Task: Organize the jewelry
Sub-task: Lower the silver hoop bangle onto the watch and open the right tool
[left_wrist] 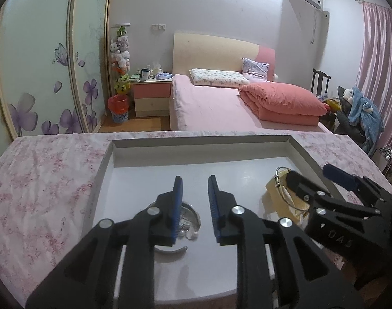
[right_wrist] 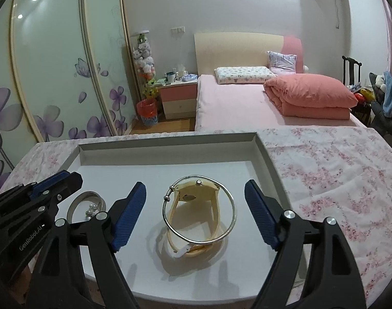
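- While the left gripper (left_wrist: 194, 207) hung over the white tray (left_wrist: 103, 170), its blue pads stood moderately apart and clasped nothing.
- Below its left finger, a small round silver dish (left_wrist: 193, 215) lay on the tray floor, with pearly, silvery jewelry (left_wrist: 187, 229) piled inside; the finger hid part of it.
- Over to the right, the right gripper (left_wrist: 310, 173) hovered above a cream watch (left_wrist: 278, 189) and a silver bangle (left_wrist: 281, 177).
- Under the tray, the desk wore a pink floral cloth (left_wrist: 46, 180).
- Seen from the right wrist, the right gripper (right_wrist: 194, 206) was spread wide and empty, straddling the watch (right_wrist: 196, 195) without touching it.
- The watch stood on its curled strap mid-tray, and the thin bangle (right_wrist: 230, 206) was looped around it, tilted, ball clasp at left.
- At left, the dish (right_wrist: 80, 200) held the beaded jewelry (right_wrist: 93, 209), beside the left gripper (right_wrist: 58, 182).
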The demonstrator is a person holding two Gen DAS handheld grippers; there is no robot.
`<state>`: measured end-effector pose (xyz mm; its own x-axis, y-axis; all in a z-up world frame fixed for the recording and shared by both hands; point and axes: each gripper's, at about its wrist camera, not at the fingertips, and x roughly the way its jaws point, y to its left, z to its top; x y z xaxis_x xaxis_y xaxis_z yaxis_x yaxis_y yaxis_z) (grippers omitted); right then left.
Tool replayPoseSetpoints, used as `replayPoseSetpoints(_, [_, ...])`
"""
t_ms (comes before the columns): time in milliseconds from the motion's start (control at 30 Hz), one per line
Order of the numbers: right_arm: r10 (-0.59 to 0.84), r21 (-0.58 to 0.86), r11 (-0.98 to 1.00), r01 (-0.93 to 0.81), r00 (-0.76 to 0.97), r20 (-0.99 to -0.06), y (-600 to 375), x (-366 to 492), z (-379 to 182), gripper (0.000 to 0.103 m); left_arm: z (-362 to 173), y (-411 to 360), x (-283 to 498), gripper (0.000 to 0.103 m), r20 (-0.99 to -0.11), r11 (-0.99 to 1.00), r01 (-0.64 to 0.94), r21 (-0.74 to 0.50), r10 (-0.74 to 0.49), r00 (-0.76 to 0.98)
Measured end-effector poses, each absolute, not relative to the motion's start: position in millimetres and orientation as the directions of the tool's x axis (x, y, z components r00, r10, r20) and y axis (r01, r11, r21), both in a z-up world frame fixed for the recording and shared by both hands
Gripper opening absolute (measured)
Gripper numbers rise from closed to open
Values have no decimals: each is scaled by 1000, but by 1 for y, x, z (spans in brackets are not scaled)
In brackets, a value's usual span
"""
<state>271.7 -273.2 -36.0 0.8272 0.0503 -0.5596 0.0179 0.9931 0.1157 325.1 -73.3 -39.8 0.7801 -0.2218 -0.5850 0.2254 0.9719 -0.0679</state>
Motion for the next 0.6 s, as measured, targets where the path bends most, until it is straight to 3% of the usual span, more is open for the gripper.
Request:
replayPoseSetpoints(200, [44, 117, 993, 22, 844, -534, -284, 249, -23, 79, -24, -52, 308, 22, -575, 975, 201, -96, -219, 789])
replayPoseSetpoints(400, [61, 127, 992, 3, 865, -498, -290, 208, -9, 79, -9, -26, 268, 31, -567, 976, 196, -95, -215, 795])
replayPoseSetpoints(600, [93, 132, 991, -31, 866, -492, -288, 163, -9, 79, -19, -11, 222, 33, -628, 968, 224, -116, -246, 738])
